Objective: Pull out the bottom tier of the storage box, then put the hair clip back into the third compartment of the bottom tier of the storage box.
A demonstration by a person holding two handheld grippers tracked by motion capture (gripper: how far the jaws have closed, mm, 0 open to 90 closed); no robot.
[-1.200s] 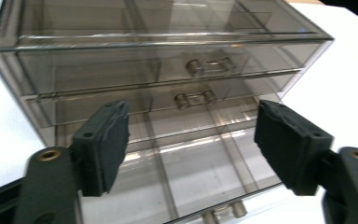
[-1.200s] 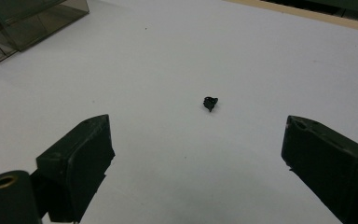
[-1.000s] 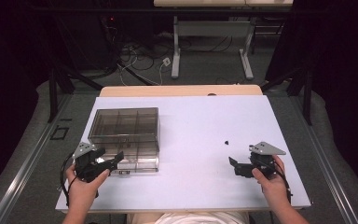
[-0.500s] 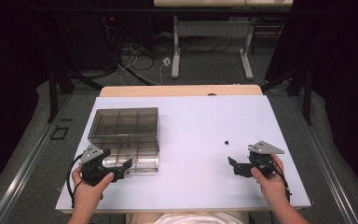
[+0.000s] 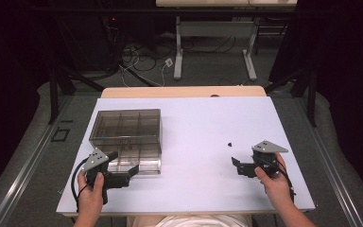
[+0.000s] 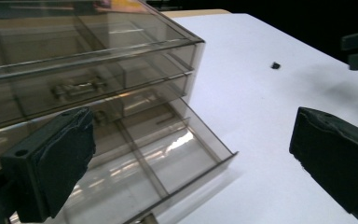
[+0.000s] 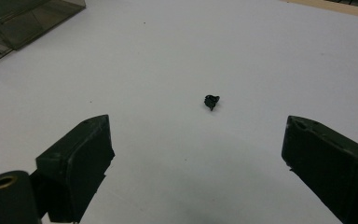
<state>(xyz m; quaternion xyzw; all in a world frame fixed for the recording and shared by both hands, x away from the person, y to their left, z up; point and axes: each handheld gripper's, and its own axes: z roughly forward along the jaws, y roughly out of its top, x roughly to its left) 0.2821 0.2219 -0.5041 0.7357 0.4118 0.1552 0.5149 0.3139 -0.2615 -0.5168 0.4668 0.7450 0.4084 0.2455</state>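
My right hand-held gripper [image 7: 196, 154] gapes, empty; I should straddle the small black part [image 7: 211, 101] squarely, near frame centre, before closing.

A white table [image 5: 189, 189] is seen on a grey floor [image 5: 33, 156]; cables [image 5: 142, 56] and desk legs [image 5: 178, 52] are seen behind.

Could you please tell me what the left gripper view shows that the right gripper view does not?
The left gripper view looks closely at the clear drawer cabinet, with its bottom drawer pulled out and divided into compartments, seen between the open jaws of the left gripper. The right gripper view has the open right gripper aimed across bare table, with just a corner of the cabinet at its top left. Both take in the small black part lying loose on the white tabletop.
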